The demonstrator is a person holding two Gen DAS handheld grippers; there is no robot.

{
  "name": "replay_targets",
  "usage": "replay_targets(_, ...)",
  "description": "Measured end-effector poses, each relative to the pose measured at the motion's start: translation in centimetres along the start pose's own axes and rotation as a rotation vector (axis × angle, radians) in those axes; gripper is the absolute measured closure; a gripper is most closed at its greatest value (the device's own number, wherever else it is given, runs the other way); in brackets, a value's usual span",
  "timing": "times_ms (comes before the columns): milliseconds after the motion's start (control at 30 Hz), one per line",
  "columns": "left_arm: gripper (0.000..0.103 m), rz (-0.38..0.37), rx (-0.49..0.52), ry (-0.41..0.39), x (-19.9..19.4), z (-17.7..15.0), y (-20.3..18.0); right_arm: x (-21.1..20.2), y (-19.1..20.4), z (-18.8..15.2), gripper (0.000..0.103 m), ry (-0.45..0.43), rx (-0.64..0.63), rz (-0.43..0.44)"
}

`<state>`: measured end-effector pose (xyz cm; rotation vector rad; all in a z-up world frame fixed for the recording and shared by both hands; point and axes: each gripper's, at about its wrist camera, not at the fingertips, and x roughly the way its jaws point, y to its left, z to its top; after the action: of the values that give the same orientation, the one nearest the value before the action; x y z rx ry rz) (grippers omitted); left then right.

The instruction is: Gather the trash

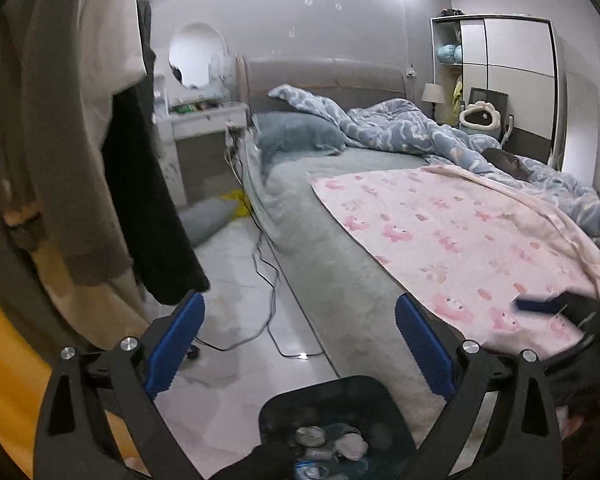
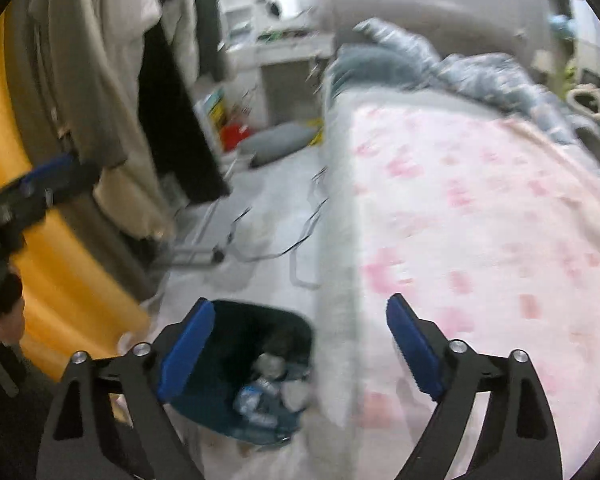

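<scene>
Here, one dark bin on the floor holds perhaps five crumpled wrappers; left gripper and right gripper both gape empty.

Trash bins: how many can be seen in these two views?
1. A single dark trash bin stands on the floor beside the bed, partly filled with crumpled trash. Others may be hidden behind the hanging clothes.

Dark bin upright on the floor, right against the bed's side, open top. Inside: crumpled pale trash, some grey-white wads and a bluish wrapper, sitting low in the bin. Right-wrist view blurred.
</scene>
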<state>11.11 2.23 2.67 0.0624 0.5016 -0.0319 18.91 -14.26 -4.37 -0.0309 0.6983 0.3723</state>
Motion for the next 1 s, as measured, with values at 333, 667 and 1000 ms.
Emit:
replay_targets(333,0.003,-0.058,-0.055,-0.018,-3.9,-1.9,-1.9,-10.2,-4.1,-2.6,0.003,-0.124,0.022,-0.161)
replay_targets(667,0.003,-0.081,0.020,-0.039,-7.9,-4.2,-3.8,-16.7,-5.2,-5.8,0.003,-0.195,0.043,-0.161)
replay_targets(1000,0.003,-0.039,-0.004,-0.006,-7.9,-6.1,-3.5,-17.7,-4.0,-7.0,0.003,-0.209,-0.039,-0.138)
